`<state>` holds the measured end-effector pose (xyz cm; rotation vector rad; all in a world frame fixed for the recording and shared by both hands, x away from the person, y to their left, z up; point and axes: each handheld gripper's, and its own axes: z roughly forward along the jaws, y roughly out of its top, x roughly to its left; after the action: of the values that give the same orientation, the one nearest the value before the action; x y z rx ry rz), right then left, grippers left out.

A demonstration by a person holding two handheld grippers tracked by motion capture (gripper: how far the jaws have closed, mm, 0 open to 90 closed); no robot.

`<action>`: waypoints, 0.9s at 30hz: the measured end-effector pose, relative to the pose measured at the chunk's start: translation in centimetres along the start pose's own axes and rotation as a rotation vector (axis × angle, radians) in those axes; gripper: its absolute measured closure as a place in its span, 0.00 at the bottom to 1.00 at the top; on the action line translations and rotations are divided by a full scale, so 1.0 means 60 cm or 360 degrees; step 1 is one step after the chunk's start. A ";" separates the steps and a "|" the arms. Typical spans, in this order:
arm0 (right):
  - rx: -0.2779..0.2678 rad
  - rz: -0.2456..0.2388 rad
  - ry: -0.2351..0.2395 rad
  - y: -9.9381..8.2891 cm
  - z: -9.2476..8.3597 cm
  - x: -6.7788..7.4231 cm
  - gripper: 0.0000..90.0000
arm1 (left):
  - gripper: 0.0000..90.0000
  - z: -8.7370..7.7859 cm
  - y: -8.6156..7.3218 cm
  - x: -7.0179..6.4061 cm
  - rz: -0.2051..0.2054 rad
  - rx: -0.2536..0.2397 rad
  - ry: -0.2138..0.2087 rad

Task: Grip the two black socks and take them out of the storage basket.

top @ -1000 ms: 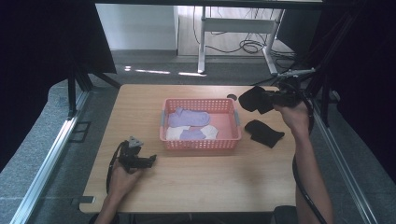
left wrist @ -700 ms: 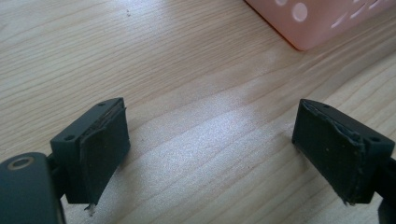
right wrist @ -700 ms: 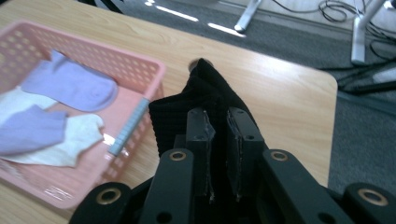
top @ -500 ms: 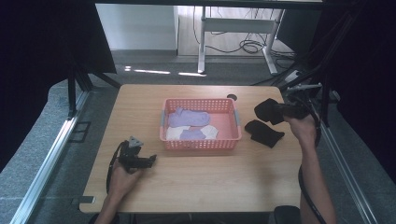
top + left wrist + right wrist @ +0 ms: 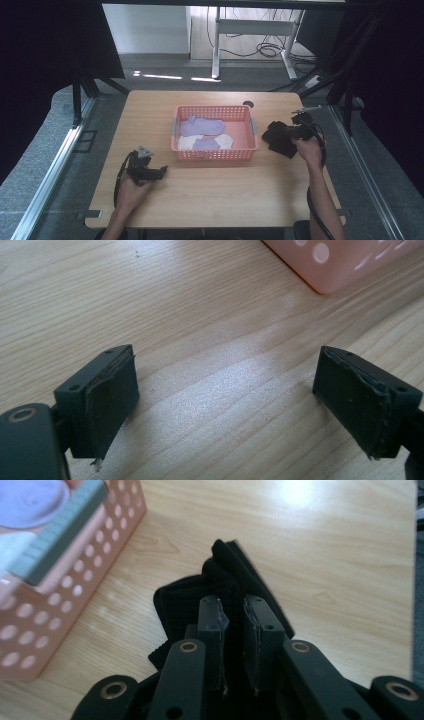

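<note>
A black sock (image 5: 274,136) lies bunched on a second black sock (image 5: 285,149) on the table, just right of the pink basket (image 5: 215,154). My right gripper (image 5: 281,132) is low over them. In the right gripper view its jaws (image 5: 233,607) stand almost together, shut on a fold of the black sock (image 5: 177,605). Purple socks (image 5: 202,126) and white socks (image 5: 187,142) lie in the basket. At the table's front left my left gripper (image 5: 161,173) rests, and its jaws (image 5: 227,400) are wide open over bare wood.
The basket's corner (image 5: 350,260) is close ahead of the left gripper, and its perforated wall (image 5: 60,595) is left of the right gripper. A dark cable hole (image 5: 248,104) sits at the table's far edge. Dark curtains and frame rails flank the table.
My right gripper has come down from above the table's right side with the black sock, onto the other black sock beside the basket. The left gripper has stayed put.
</note>
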<state>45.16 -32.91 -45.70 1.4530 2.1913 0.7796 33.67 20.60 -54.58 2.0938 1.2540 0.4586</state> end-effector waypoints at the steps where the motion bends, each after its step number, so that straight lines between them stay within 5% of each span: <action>1: 0.0023 0.0003 -0.0009 -0.008 0.014 0.001 0.87 | 0.12 0.000 0.000 0.000 0.0000 0.0000 0.0000; 11: 0.0133 -0.0005 -0.0034 -0.037 0.067 0.006 0.84 | 0.12 0.000 0.000 0.000 0.0002 0.0001 0.0000; 17: 0.0131 0.0028 -0.0020 -0.044 0.073 0.006 0.81 | 0.12 0.000 0.000 0.000 0.0001 0.0001 0.0000; 27: 0.0084 0.0050 0.0046 -0.038 0.054 0.005 0.52 | 0.12 0.000 0.000 0.000 0.0001 0.0001 0.0000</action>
<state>45.43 -32.59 -49.67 1.5141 2.2315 0.7633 33.67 20.61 -54.58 2.0948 1.2533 0.4586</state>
